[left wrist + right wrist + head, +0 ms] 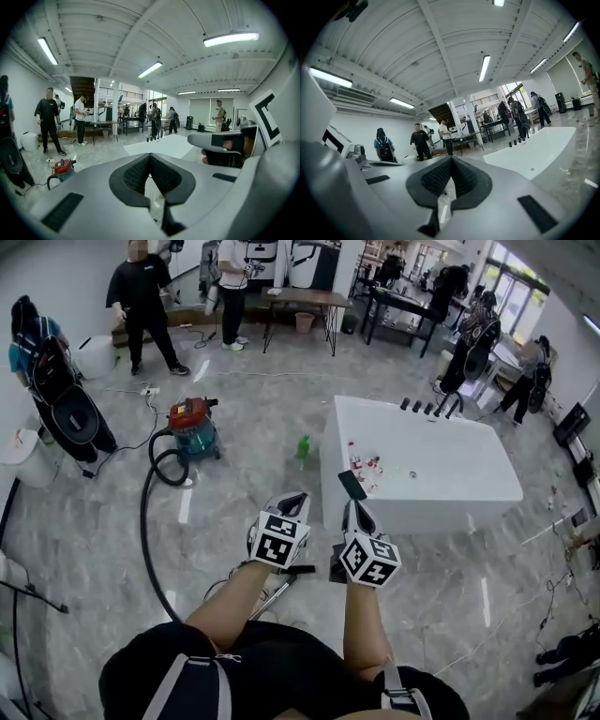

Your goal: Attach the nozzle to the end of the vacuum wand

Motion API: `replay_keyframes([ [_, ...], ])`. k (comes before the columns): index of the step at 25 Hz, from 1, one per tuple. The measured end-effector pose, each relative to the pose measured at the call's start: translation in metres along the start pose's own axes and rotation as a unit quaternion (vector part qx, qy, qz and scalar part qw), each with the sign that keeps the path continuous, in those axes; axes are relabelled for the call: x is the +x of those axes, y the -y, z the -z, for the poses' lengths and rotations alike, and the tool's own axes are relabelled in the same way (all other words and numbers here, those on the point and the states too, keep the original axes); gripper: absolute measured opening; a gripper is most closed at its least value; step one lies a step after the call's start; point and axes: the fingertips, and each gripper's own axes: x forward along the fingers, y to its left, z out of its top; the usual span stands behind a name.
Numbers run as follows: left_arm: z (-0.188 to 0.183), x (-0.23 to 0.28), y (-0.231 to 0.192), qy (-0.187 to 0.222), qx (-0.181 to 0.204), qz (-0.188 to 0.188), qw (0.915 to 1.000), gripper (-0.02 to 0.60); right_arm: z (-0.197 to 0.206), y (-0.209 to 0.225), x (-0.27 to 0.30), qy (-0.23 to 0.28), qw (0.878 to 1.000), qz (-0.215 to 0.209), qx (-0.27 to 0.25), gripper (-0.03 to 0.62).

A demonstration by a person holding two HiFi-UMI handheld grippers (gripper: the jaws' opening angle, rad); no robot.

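While you hold both grippers up in front of you, neither carries anything: the left gripper (150,157) has its jaws pressed together with nothing between them; the right gripper (451,159) is the same.

The vacuum wand (272,596) lies on the floor beneath your hands, a pale tube largely covered by your left arm; a dark piece (302,569) shows at its upper end, between the grippers. I cannot tell whether that is the nozzle, or whether it is seated on the wand. So this fits either a nozzle yet to be pushed on or one already fitted; your next move calls for a clear look at that joint.

The hose (145,521) curves from the vacuum cleaner (192,427) towards your left side; a white bathtub (422,474) stands ahead, with a green bottle (303,447) beside it. Your own forearms block the view.
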Motion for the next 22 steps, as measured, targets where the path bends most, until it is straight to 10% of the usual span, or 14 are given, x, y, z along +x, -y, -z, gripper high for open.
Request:
replay_keyframes([
  [22, -0.060, 0.016, 0.009, 0.021, 0.039, -0.031, 0.9985, 0.008, -0.051, 0.007, 0.021, 0.029, 0.998, -0.049, -0.038, 0.014],
])
